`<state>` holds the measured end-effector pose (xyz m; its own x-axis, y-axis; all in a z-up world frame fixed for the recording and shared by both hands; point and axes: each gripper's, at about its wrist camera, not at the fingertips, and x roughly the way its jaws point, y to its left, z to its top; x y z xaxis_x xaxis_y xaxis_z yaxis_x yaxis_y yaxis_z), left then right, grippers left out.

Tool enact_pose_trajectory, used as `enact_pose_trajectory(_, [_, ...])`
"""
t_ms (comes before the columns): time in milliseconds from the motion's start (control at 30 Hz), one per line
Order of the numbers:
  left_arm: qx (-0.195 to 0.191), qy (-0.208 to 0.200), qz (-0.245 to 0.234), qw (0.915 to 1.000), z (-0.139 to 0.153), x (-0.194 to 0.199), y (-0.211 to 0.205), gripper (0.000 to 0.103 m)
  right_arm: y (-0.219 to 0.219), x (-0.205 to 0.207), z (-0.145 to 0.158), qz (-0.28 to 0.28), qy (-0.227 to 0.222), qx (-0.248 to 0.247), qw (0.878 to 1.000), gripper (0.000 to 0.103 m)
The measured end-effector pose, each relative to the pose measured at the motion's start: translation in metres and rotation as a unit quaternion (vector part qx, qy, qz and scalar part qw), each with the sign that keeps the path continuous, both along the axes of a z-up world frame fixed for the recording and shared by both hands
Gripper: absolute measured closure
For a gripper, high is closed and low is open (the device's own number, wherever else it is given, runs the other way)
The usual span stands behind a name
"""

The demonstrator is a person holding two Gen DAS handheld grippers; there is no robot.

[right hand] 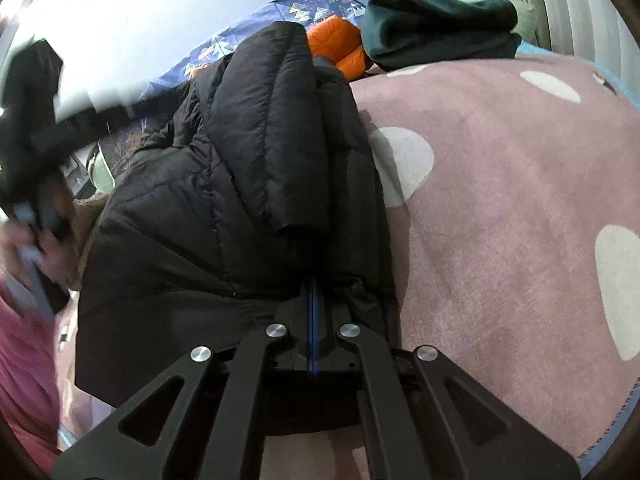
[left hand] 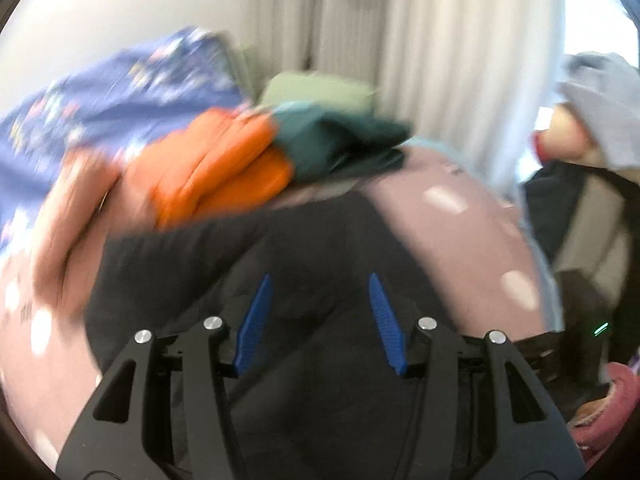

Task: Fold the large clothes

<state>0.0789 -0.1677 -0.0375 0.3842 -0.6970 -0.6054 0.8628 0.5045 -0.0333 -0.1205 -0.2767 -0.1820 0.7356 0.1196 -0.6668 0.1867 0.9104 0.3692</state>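
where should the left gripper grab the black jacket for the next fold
Probably the thin outer edge of the black jacket on its side away from the right gripper, coming in low from that side. The quilted middle and the folded sleeve look too bulky for the jaws; the flat hem edge lying on the pink blanket offers a pinchable lip.

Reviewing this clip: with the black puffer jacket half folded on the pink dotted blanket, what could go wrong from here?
1. The right gripper is shut on the black jacket's edge; slick quilted fabric could slip out if pulled.
2. The left gripper hangs open above the jacket, holding nothing, so the folded-over sleeve may flop back.
3. The orange garment and dark green garment lie close; dragging could snag them.
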Motion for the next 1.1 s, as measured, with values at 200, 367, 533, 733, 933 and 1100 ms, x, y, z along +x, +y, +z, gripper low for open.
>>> enact_pose_trajectory(200, [0.121, -0.036, 0.005, 0.9920, -0.035, 0.027, -0.083, 0.044, -0.007, 0.002, 0.000, 0.000, 0.002, 0.004, 1.000, 0.103])
enact_pose_trajectory(367, [0.124, 0.045, 0.038, 0.9906, -0.087, 0.070, -0.097, 0.036, -0.009, 0.006, -0.002, -0.008, 0.004, 0.005, 1.000, 0.103])
enact_pose_trajectory(533, [0.119, 0.036, 0.037, 0.9915, -0.092, 0.068, -0.094, 0.036, -0.010, 0.006, -0.001, -0.003, 0.009, 0.000, 1.000, 0.103])
enact_pose_trajectory(733, [0.108, 0.046, 0.037, 0.9924, -0.093, 0.068, -0.091, 0.036, -0.004, 0.002, 0.022, 0.009, 0.020, -0.057, 0.998, 0.100])
enact_pose_trajectory(933, [0.089, 0.072, 0.035, 0.9928, -0.091, 0.073, -0.085, 0.036, -0.006, 0.004, 0.084, 0.052, -0.075, -0.063, 0.994, 0.097])
enact_pose_trajectory(1100, [0.067, 0.097, 0.033, 0.9925, -0.090, 0.079, -0.078, 0.036, -0.015, 0.052, 0.031, 0.029, -0.005, -0.078, 0.997, 0.103])
